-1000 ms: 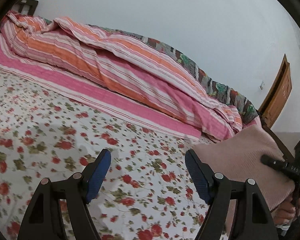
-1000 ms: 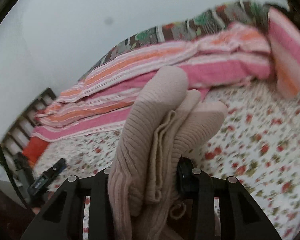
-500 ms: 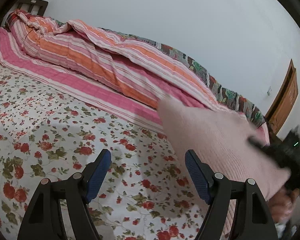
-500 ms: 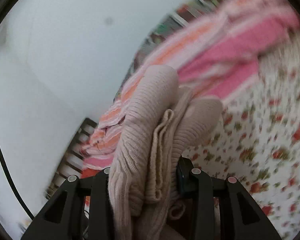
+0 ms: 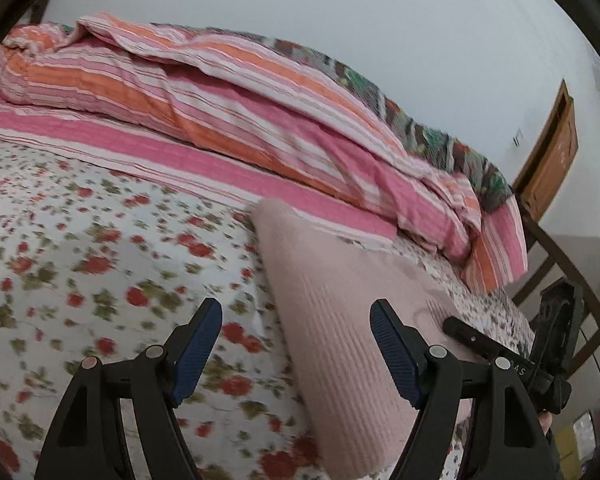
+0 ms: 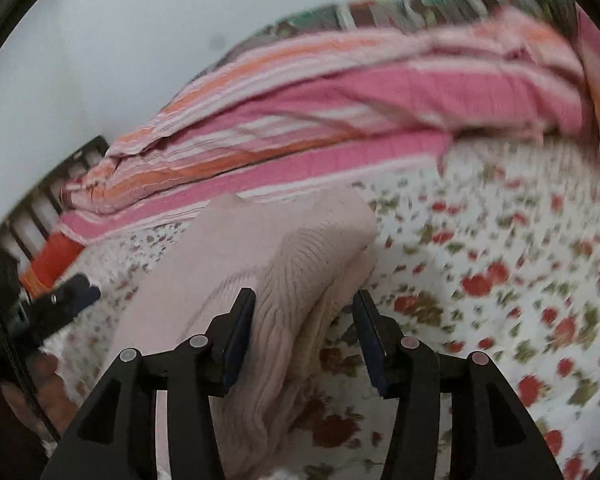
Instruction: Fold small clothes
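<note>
A folded pale pink ribbed knit garment (image 5: 340, 300) lies on the floral bed sheet (image 5: 100, 260). My left gripper (image 5: 296, 340) hovers open just before its left edge, touching nothing. In the right wrist view the garment (image 6: 268, 248) stretches away between the jaws of my right gripper (image 6: 302, 320), which are opening. Its left pad is beside the cloth, and a gap shows between the right pad and the cloth. The right gripper (image 5: 480, 340) also appears at the garment's right side in the left wrist view. The left gripper (image 6: 68, 300) shows at the left edge of the right wrist view.
A rolled pink and orange striped quilt (image 5: 220, 92) runs along the far side of the bed against the wall. A wooden door (image 5: 552, 160) stands at the right. A dark slatted headboard (image 6: 40, 208) is at the left. A hand (image 6: 48, 376) shows at lower left.
The right gripper came down with the bunched garment, which now lies flat on the sheet, and its jaws have spread apart. The left gripper shifted slightly and stayed open.
</note>
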Available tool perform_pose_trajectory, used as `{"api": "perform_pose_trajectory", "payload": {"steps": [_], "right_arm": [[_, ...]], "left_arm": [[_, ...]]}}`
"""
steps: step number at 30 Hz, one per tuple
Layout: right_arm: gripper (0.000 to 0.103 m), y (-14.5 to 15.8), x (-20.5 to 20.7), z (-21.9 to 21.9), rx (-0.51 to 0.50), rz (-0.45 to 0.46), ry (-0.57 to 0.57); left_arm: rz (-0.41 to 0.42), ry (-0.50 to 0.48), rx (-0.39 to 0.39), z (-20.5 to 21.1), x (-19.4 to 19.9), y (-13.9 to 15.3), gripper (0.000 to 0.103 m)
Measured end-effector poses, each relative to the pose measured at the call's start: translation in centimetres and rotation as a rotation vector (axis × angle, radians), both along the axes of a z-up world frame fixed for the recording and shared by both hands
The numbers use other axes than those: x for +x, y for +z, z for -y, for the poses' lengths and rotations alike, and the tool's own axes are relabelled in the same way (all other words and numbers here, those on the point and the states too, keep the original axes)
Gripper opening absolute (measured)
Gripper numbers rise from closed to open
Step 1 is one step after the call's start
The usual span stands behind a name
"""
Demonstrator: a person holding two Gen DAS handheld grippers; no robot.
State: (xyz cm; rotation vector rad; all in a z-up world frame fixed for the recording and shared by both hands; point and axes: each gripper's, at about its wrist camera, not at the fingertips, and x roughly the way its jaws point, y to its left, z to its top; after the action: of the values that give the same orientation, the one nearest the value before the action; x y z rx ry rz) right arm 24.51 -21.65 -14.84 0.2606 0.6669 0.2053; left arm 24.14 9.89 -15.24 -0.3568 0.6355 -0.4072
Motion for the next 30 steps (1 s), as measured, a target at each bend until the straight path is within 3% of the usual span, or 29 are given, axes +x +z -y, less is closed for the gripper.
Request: {"api": "perform_pose_trajectory", "payload": {"steps": [3, 7, 11, 17, 25, 26, 28, 30], "right_arm": [[0.044, -0.3, 0.1, -0.4, -0.027, -0.023, 0.017], [0.044, -1.1, 0.2, 0.0, -0.049, -0.037, 0.011], [0.049, -0.9, -0.2, 0.3, -0.048, -0.039, 0.006], [0.051, -1.0, -0.5, 0.0, -0.055, -0.023, 0.0], [0.054, -1.2, -0.1, 0.6, -0.015, -0.015, 0.017], [0.048, -1.1, -0.1, 0.8, 0.005, -0.007, 0.027], [0.019, -0.9, -0.2, 0.6, 0.045, 0.012, 0.078], [0.015, -0.2, -0.8, -0.3, 0.002, 0.07, 0.08]], "left_arm": [[-0.026, -0.029, 0.052, 1.9, 0.1, -0.8, 0.075], [-0.038, -0.018, 0.195, 4.6, -0.3, -2.3, 0.077], [-0.031, -0.024, 0.173, 4.3, -0.8, -2.6, 0.078], [-0.055, -0.032, 0.061, 3.1, -0.5, -4.1, 0.084], [-0.046, -0.047, 0.061, 3.2, 0.0, -4.2, 0.084], [-0.049, -0.053, 0.058, 3.2, 0.1, -4.2, 0.084], [-0.047, -0.062, 0.058, 3.3, 0.2, -4.1, 0.084], [-0.045, -0.062, 0.052, 3.3, 0.1, -3.8, 0.083]]}}
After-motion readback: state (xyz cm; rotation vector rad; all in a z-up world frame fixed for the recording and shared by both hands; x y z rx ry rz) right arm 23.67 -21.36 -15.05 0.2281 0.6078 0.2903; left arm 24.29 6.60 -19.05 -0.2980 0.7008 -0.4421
